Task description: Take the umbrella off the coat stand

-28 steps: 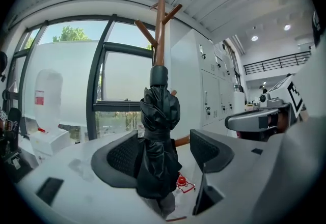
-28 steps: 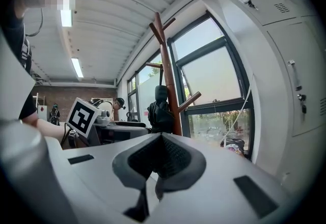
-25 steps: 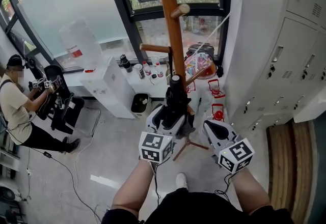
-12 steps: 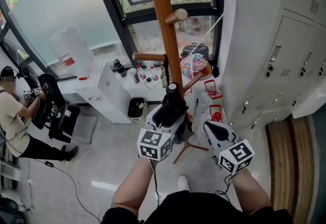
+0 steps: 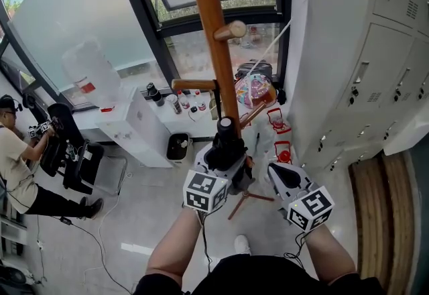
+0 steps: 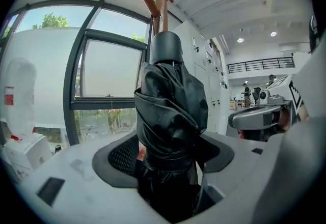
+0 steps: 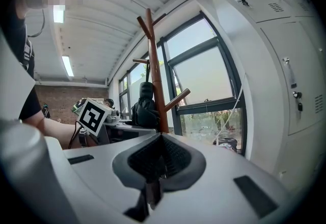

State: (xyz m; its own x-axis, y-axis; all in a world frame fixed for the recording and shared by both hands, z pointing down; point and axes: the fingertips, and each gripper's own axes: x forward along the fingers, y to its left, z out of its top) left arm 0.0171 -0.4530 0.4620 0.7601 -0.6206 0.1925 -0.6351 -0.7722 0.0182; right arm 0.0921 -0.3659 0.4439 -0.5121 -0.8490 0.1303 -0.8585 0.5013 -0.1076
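the left gripper [image 5: 223, 156] is clamped on the folded black umbrella [image 5: 226, 138], right against the coat stand [image 5: 213, 32], its strap apparently over a low peg [image 5: 191, 84]. the right gripper [image 5: 280, 173] sits closed, empty. the lift-off is in hand; next, probably raise the strap clear.

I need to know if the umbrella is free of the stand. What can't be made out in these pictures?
- Lower end of umbrella: head view, hidden behind the left gripper; left gripper view, sunk between the jaws.
- Any loop tying umbrella to coat stand: shown in no view.
- coat stand's top: cut off by the head view's upper edge.
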